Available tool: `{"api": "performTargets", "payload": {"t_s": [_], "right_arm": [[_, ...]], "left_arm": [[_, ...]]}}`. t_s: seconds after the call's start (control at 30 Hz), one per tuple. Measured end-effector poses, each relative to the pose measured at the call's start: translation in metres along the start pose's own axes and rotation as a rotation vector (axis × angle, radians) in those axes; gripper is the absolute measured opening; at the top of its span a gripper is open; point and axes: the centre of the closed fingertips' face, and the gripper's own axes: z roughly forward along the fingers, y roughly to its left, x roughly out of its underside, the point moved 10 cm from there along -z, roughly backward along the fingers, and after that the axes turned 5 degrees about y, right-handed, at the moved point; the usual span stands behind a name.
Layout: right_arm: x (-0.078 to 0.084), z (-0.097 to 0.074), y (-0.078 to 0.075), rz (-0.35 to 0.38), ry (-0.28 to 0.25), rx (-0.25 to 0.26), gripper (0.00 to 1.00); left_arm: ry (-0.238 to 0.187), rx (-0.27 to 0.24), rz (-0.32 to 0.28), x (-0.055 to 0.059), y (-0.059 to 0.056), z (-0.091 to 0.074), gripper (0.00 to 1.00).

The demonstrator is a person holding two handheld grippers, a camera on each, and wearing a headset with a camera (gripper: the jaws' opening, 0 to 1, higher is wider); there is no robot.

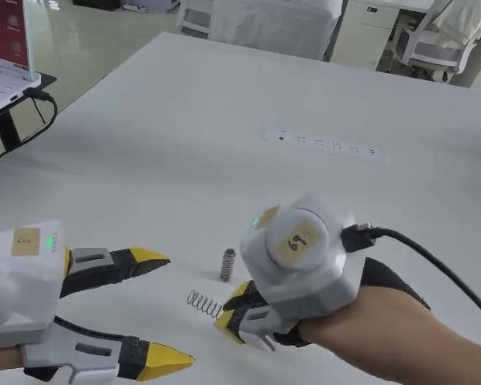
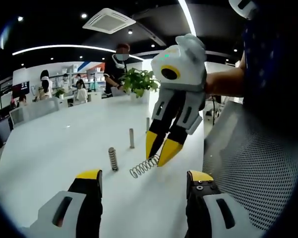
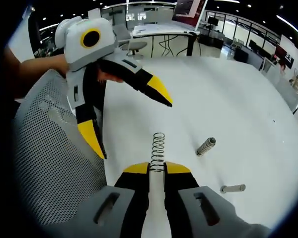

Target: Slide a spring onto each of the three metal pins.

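One pin [image 1: 228,265] of three wears its spring, so about a third of the job looks done. In the left gripper view two bare pins, near [image 2: 131,138] and far [image 2: 148,124], stand past it toward 1 o'clock, all upright on the table [image 1: 224,120].

The right gripper [image 1: 232,309] is pressed together on one end of a loose spring [image 1: 204,302], which lies low over the table and points to 9 o'clock in the head view, with the sprung pin just beside it at 1 o'clock. This spring must go onto a bare pin, and the last pin needs another.

The left gripper [image 1: 175,309] is spread and holds nothing, near the spring's free end at 9 o'clock.

Toward 12 o'clock the table is open up to a power strip [image 1: 325,144]. In the left gripper view the table's edge runs close at 3 o'clock, with a mesh chair [image 2: 248,148] beyond, so I judge that side tight.
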Motion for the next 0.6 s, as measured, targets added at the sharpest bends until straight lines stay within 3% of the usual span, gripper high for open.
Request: {"api": "performTargets", "payload": {"t_s": [0.33,0.6], "right_arm": [[-0.009,-0.013,0.008,-0.100,0.014,-0.038,0.08],[-0.007,-0.015,0.014,-0.168,0.045,-0.068,0.08]], "left_arm": [[-0.010,0.026,0.094,-0.007,-0.001,0.001,0.35],[0.003,0.065,0.135,-0.008,-0.005,0.002,0.20]]}}
